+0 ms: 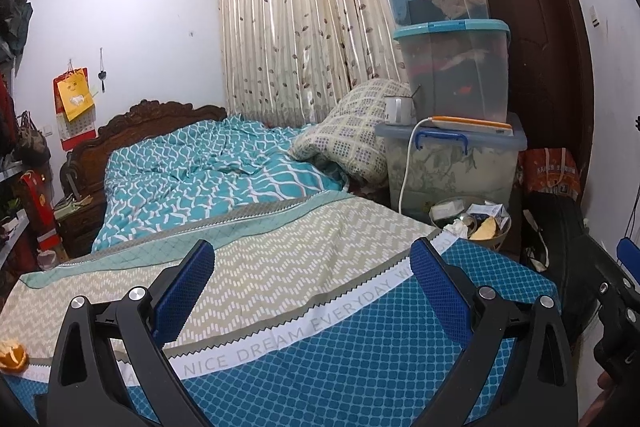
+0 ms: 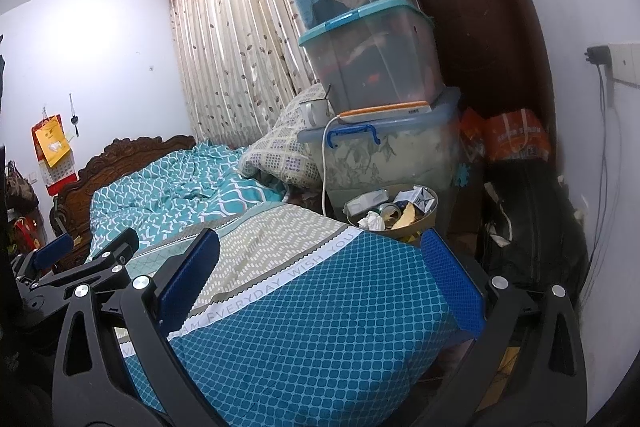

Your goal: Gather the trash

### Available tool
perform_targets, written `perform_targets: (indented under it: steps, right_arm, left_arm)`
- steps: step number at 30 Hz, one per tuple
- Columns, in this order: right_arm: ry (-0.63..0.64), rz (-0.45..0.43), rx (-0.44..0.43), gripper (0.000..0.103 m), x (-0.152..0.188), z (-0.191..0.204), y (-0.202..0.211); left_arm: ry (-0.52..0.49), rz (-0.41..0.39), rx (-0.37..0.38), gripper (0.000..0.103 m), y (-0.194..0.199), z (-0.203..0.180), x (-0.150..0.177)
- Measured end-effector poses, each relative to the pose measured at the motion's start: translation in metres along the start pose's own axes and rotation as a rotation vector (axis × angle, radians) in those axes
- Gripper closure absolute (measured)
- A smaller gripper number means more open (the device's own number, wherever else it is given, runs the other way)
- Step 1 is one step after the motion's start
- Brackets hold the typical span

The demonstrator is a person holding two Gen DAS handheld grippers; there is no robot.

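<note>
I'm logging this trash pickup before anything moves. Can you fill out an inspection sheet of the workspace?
Surface: bed with patterned covers, rumpled toward the headboard.
Job's things: orange peel on the bed's near edge; trash bin beside the bed, nearly full.
Clutter: stacked storage boxes; mug on the lowest box.
Grippers: left gripper and right gripper both open, holding nothing.
Cables: white cable hanging down the lowest box.
Surroundings: curtain, dark door.
</note>
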State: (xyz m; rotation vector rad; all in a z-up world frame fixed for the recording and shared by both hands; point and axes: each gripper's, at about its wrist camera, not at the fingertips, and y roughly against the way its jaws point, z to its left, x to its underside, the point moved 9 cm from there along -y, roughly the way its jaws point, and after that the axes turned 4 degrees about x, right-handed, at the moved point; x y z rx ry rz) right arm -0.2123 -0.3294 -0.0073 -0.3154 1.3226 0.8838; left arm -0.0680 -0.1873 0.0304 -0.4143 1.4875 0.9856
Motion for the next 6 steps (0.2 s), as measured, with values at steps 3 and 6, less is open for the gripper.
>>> perform_targets:
  steps: [3, 6]
  right_arm:
    - [-0.009, 0.015, -0.003, 0.003, 0.0045, 0.0002, -0.001]
    - [-0.005, 0.019, -0.006, 0.003, 0.0065, 0.0011, -0.0024]
  left_arm:
    - [0.007, 0.014, -0.004, 0.009, -0.0019, 0.0039, 0.0025]
    - [0.012, 0.029, -0.002, 0.009, -0.0039, 0.0049, 0.0046]
